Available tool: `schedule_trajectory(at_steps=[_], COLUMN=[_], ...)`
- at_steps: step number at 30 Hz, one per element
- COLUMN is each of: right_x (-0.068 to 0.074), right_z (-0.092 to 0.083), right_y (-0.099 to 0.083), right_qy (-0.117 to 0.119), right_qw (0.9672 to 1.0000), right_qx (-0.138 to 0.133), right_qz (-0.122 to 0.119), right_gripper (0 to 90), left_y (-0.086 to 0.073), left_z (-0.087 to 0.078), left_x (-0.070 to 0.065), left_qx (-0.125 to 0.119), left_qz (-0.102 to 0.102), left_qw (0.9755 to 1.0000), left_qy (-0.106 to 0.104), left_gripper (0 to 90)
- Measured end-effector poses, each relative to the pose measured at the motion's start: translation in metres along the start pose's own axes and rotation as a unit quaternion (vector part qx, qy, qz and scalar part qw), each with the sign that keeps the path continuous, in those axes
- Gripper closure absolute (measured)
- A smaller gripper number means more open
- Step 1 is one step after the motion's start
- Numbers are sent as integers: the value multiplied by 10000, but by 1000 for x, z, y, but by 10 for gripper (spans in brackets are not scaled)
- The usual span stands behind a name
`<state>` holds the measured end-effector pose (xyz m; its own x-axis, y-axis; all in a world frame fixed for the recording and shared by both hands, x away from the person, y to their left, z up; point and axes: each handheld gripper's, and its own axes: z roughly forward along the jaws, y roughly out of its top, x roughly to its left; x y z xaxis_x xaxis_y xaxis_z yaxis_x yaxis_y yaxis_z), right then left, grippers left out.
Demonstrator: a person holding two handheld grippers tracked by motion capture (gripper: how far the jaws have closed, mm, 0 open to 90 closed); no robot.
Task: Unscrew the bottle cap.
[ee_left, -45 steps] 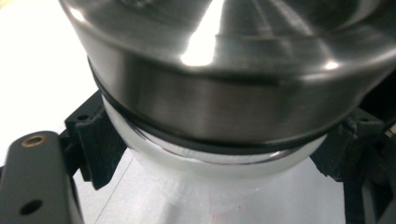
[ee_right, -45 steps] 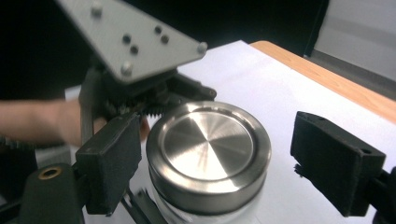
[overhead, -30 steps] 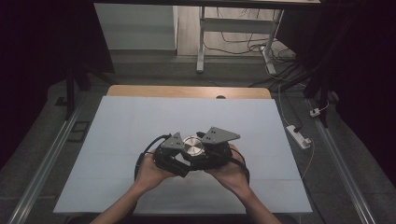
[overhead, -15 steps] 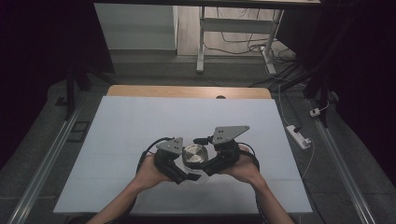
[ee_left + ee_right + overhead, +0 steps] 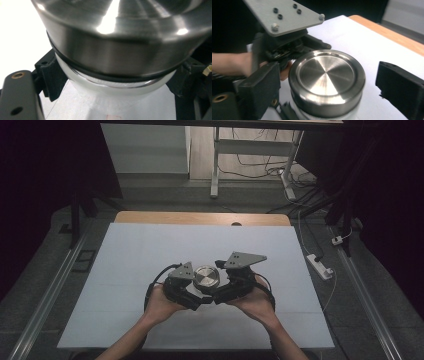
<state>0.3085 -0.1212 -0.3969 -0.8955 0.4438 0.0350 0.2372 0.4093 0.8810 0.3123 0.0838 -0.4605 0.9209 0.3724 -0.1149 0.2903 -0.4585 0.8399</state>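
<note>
The jar [image 5: 206,279], a frosted white body under a brushed steel lid [image 5: 326,72], sits near the middle of the white table top [image 5: 125,265], toward the near side. I judge it rigid and fairly heavy, with the lid slick and the glass-like body breakable, so I'd grip low on the body. My left gripper [image 5: 192,296] is pinching that body below the lid. My right gripper [image 5: 220,296] has just been opening, its jaws now spread around the lid without pressing. Bare surface lies far, left and right; the wooden far edge [image 5: 200,218] is well apart.
</note>
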Motion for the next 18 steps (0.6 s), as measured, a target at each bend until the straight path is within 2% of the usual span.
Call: schedule_trajectory(at_steps=[1,4,5,8,9,12,15,16,18], right_x=[2,7,8,7,7,4,-1,-2,-5], right_z=[3,10,10,8,7,3,-3,-5,-9], right_y=[-1,-4,-4,-3,-3,-3,-2,-2,-1], right_qy=[-86,-145,-171,-78,-8,391,736,813,907], right_qw=[10000,9998,9997,9996,9995,9986,9965,9957,9947], right_qx=[-2,18,18,-7,-19,-98,-212,-261,-333], right_qz=[-22,-158,-196,-279,-327,-338,-347,-363,-338], right_gripper=[97,182,186,192,193,194,195,195,195], left_y=[1,2,2,1,1,0,0,-1,-1], left_z=[1,0,0,-1,-2,-3,-3,-2,-1], left_x=[-1,-3,-2,-1,0,0,0,-1,0], left_qx=[7,-4,-17,-85,-105,-141,-126,-109,-94], left_qz=[-4,34,35,114,153,305,398,473,508], left_qw=[10000,10000,10000,9995,9989,9969,9957,9948,9943], left_qy=[6,-73,-85,-292,-424,-715,-822,-897,-929], left_gripper=[161,161,161,161,161,160,161,161,160])
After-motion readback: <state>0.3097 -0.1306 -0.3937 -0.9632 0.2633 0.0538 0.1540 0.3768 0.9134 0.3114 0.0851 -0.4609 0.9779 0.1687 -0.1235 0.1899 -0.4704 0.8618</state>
